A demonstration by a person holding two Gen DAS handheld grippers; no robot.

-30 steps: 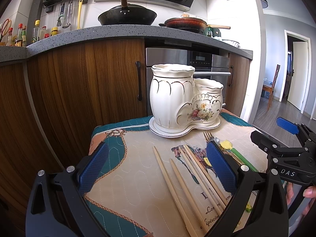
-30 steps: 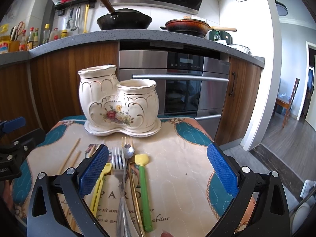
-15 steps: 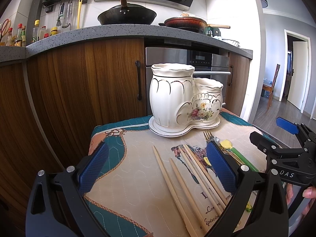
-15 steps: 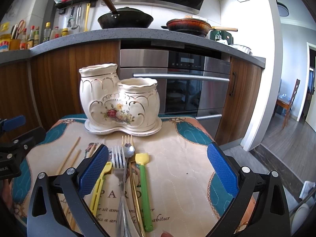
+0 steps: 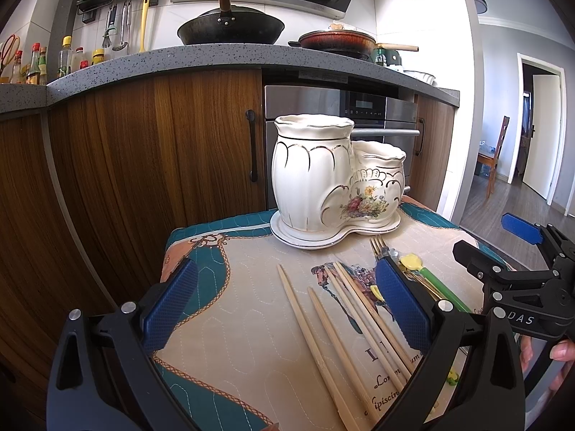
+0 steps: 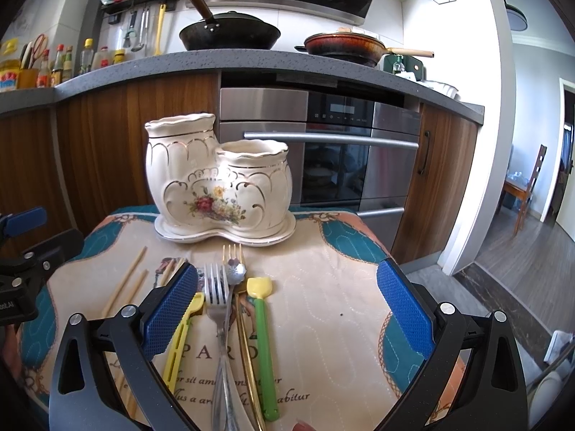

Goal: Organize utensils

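Wooden chopsticks [image 5: 345, 327] lie loose on the quilted cloth [image 5: 230, 309] that covers the bench, with their tips toward the white ceramic holder [image 5: 334, 179]. The left gripper [image 5: 287, 309] hangs over them with its jaws spread wide and nothing between them. Two chopsticks lie in the gap between the blue pads [image 5: 169, 305], nearer to the right-side pad, and the others run under that pad. No pad touches any chopstick as far as the view shows.

In the right wrist view, the right gripper [image 6: 287, 309] is also wide open and holds nothing. A silver fork [image 6: 217, 294], a small spoon [image 6: 235, 273], a gold fork [image 6: 233, 251] and a green stick with a yellow head [image 6: 264, 319] lie side by side on the cloth, in the gap between the pads but close to the left-side pad. A yellow utensil [image 6: 183, 330] lies partly under that pad. All the handles point toward the camera.

The holder stands on its saucer at the far edge of the cloth, beyond both grippers and well apart from them. It has a taller and a lower compartment; nothing shows above either rim. Behind it there are brown cabinets and a steel oven [image 6: 323, 151].
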